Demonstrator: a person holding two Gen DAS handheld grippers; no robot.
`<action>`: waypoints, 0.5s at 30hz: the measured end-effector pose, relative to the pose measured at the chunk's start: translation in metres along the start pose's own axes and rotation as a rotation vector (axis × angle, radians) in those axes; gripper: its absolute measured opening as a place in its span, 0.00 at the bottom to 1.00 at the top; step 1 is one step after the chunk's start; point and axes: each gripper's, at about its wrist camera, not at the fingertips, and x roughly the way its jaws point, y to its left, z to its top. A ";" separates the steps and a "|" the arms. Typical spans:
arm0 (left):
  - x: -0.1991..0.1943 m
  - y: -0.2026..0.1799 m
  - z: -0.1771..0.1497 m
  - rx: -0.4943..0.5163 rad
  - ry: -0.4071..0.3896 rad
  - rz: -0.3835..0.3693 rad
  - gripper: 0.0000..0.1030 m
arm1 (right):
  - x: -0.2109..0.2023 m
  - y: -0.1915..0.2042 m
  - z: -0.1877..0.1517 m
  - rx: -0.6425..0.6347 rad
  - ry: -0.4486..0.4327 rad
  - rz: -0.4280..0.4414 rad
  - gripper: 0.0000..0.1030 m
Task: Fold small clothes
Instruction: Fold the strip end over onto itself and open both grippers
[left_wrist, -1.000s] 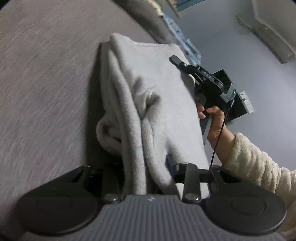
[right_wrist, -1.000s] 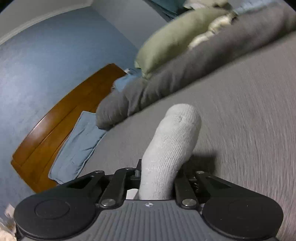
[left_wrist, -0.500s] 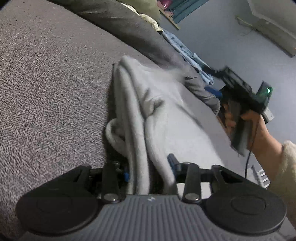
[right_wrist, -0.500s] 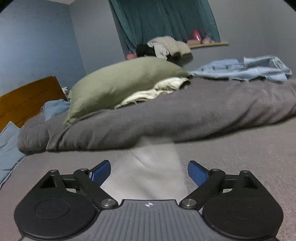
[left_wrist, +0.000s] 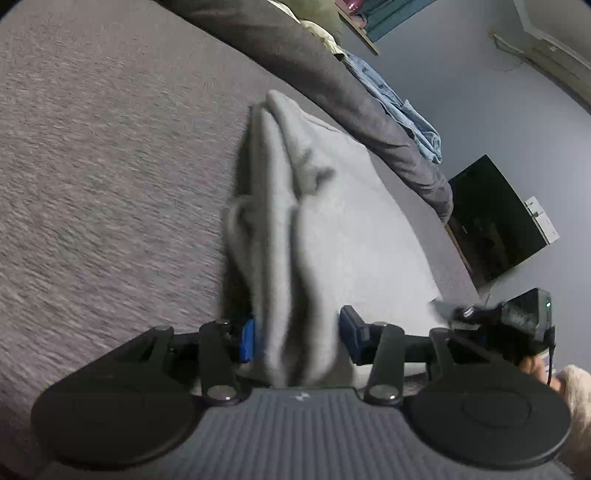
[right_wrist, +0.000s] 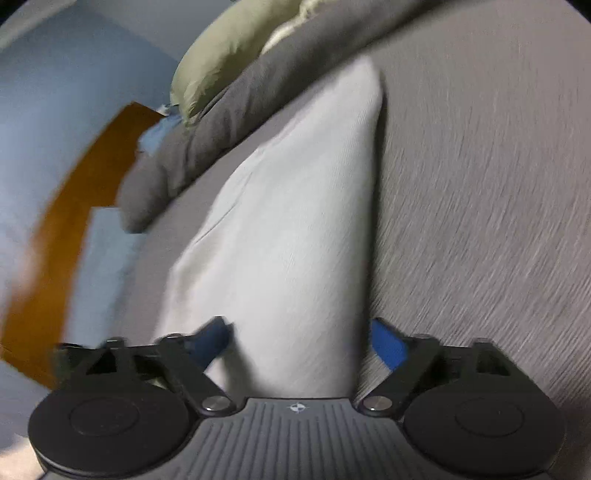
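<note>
A light grey garment (left_wrist: 347, 221) lies folded on the grey bed cover (left_wrist: 110, 184). Its thick bunched edge runs between the blue pads of my left gripper (left_wrist: 299, 334), whose jaws are opening; the right pad stands just off the cloth. In the right wrist view the garment (right_wrist: 295, 221) stretches away as a flat wedge. Its near end sits between the widely spread pads of my right gripper (right_wrist: 303, 341), whose jaws are closing without pressing on it. The right gripper (left_wrist: 447, 312) also shows, blurred, at the garment's near right corner, held by a hand (left_wrist: 535, 365).
A rolled dark grey blanket (right_wrist: 221, 122) and an olive pillow (right_wrist: 229, 48) lie beyond the garment. A wooden headboard (right_wrist: 74, 206) with a blue cloth (right_wrist: 107, 251) stands at left. A denim garment (left_wrist: 406, 118) and a black screen (left_wrist: 491, 218) lie at right.
My right gripper let go of the garment's rolled end, opened wide and swung back over the garment's near edge. The left jaws widened around the bunched edge, and the view shifted across the bed.
</note>
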 end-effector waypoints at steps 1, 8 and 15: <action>0.000 -0.011 -0.002 0.009 0.005 -0.007 0.41 | 0.000 0.006 -0.004 -0.020 -0.001 -0.027 0.63; 0.002 -0.061 0.002 0.092 0.013 -0.016 0.42 | -0.041 0.026 0.006 -0.074 -0.074 -0.060 0.53; -0.014 -0.087 -0.004 0.243 -0.141 0.244 0.50 | -0.064 0.068 -0.044 -0.417 -0.184 -0.329 0.64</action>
